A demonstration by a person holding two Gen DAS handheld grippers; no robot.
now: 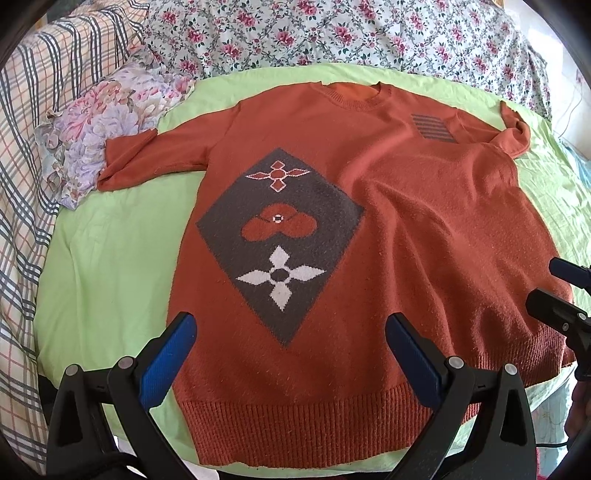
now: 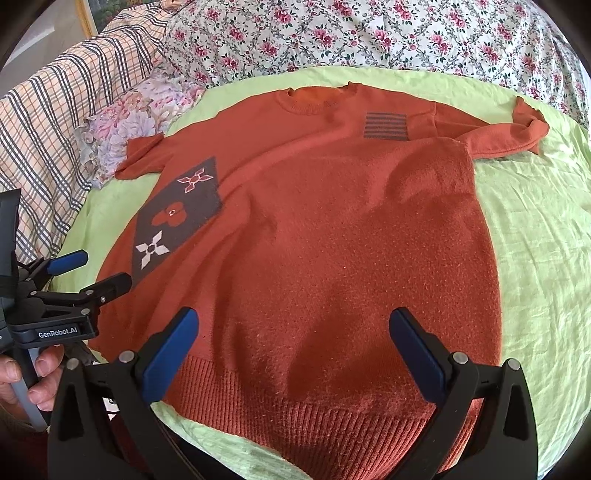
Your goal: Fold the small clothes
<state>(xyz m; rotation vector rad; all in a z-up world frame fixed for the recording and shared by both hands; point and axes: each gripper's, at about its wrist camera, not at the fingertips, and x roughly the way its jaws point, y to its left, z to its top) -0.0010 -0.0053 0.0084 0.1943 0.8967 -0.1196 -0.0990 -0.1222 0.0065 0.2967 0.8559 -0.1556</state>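
Fuzzy matt knit sweater (image 1: 369, 221), ribbed hem; crinkled green cloth sheet (image 1: 110, 258)

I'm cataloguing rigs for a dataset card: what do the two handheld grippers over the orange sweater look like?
Both match. The left gripper and right gripper each have black plastic arms with round silver pivot pins and two long fingers faced with blue pads. Seen from the right wrist, the left one's black body bears white "GenRobot.AI" lettering and sits on a pale handle. No sleeves are visible.

Home bedroom — floral quilt (image 1: 332, 33), plaid pillow (image 1: 55, 74)
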